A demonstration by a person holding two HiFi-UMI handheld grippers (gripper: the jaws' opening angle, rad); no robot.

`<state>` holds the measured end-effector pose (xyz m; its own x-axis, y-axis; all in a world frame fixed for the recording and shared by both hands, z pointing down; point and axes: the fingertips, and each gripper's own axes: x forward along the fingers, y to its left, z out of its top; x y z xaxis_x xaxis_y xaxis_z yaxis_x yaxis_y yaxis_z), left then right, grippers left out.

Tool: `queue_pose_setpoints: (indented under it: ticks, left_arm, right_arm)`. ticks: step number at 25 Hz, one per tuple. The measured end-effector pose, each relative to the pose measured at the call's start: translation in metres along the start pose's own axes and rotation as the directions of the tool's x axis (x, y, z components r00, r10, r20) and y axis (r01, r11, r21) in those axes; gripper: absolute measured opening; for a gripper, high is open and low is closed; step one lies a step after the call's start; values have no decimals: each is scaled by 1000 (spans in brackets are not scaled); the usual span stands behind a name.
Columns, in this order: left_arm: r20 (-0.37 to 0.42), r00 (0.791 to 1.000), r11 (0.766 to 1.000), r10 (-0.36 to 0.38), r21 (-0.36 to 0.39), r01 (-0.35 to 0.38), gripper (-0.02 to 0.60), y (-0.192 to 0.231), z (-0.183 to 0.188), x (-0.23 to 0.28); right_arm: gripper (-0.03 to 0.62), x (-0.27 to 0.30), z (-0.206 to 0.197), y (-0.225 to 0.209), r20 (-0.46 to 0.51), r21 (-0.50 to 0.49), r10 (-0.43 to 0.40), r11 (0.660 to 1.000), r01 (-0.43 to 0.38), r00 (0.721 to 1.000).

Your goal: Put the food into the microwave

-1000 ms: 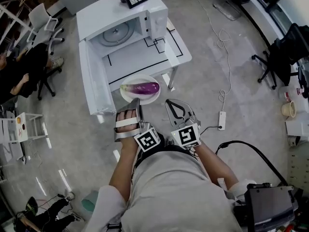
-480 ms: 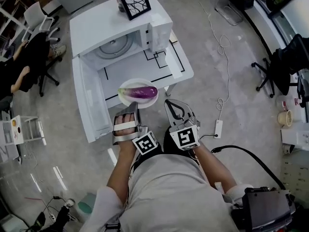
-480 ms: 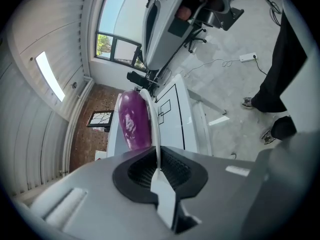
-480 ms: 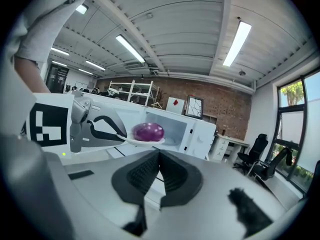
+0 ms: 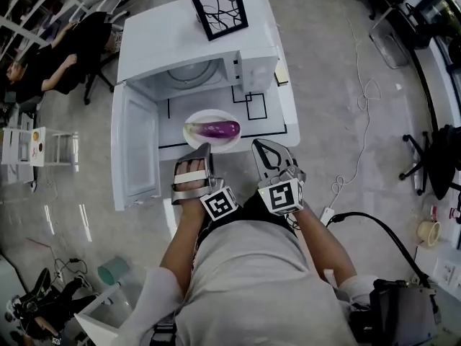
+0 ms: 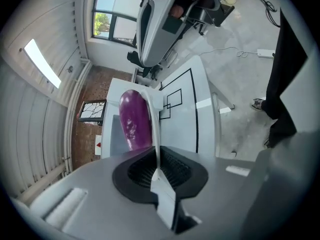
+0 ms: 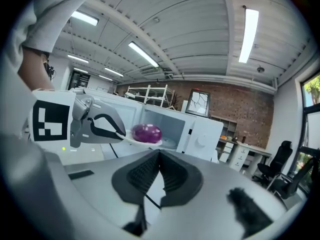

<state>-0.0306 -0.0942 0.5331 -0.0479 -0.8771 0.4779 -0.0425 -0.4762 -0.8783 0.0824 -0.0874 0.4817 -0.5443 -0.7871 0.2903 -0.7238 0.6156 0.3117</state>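
A purple eggplant (image 5: 217,129) lies on a white plate (image 5: 198,140), which hangs just in front of the open microwave (image 5: 194,42). My left gripper (image 5: 200,154) is shut on the plate's near rim; in the left gripper view the rim (image 6: 155,129) runs edge-on between the jaws, with the eggplant (image 6: 134,121) beyond it. My right gripper (image 5: 263,148) hovers just right of the plate, shut and empty. In the right gripper view its jaws (image 7: 160,156) meet, and the eggplant (image 7: 146,132) shows before the microwave cavity (image 7: 167,129). The glass turntable (image 5: 189,74) is bare.
The microwave door (image 5: 137,153) swings out to the left. A framed picture (image 5: 218,7) stands on top of the oven. The white table (image 5: 268,117) has black lines. A seated person (image 5: 43,71) is at far left, a power strip (image 5: 328,215) and cable at right.
Both grippers have moved forward toward the microwave, the left one carrying the plate with the eggplant. The plate now hangs close to the open cavity. Neither grip has changed.
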Motion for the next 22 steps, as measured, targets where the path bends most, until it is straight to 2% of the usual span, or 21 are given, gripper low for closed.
queue_pose_setpoints:
  ticks: [7,11,22]
  left_arm:
    - [-110,994,1000,0,5,0,31,13,-2,25]
    - [-129,992,999,-7,-41,2,31,20,-5,43]
    - [-172,985,1000,5,11,-4,32,39,-36,105]
  right_arm:
    - [11,36,-4,-21,52,-17,109,994,-108,993]
    - [11,60,-4,-23,60,-21,150,989,-149,987]
    - [11,118,4,-19,56,-4,187,982,-187,981]
